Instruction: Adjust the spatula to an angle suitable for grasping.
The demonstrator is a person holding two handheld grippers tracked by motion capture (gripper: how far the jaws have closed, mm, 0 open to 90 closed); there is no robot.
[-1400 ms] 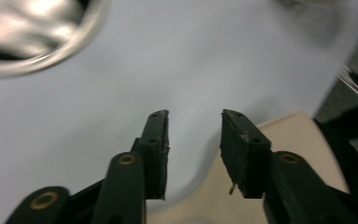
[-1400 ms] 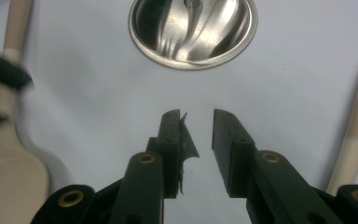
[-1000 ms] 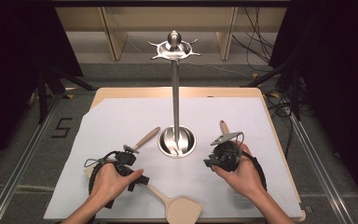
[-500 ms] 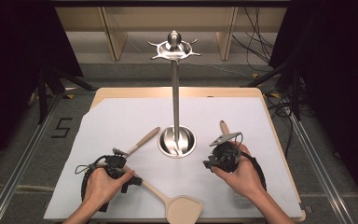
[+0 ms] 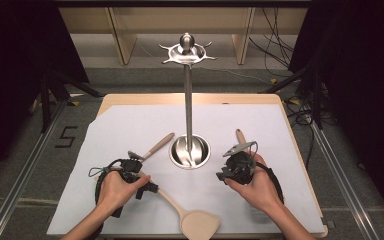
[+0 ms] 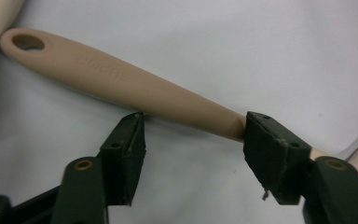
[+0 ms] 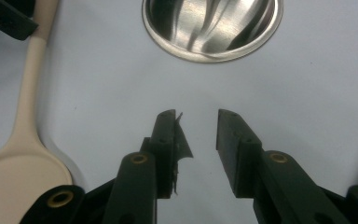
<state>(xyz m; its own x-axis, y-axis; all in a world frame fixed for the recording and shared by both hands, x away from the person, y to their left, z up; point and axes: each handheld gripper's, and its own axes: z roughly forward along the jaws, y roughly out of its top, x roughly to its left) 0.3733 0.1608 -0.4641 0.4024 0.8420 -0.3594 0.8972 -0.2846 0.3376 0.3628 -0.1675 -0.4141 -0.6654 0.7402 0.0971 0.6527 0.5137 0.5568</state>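
Straddling the spatula handle [image 6: 135, 88], left claw [image 6: 191, 140] wide open; right claw [image 7: 200, 140] slightly parted, empty.

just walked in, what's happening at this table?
A person holds a tool in each hand over a white sheet. The left tool is open, its jaws on either side of a beige spatula's handle, not yet closed on it. The right tool hangs open over bare sheet near the steel utensil stand's base. Another wooden handle lies past the right hand.
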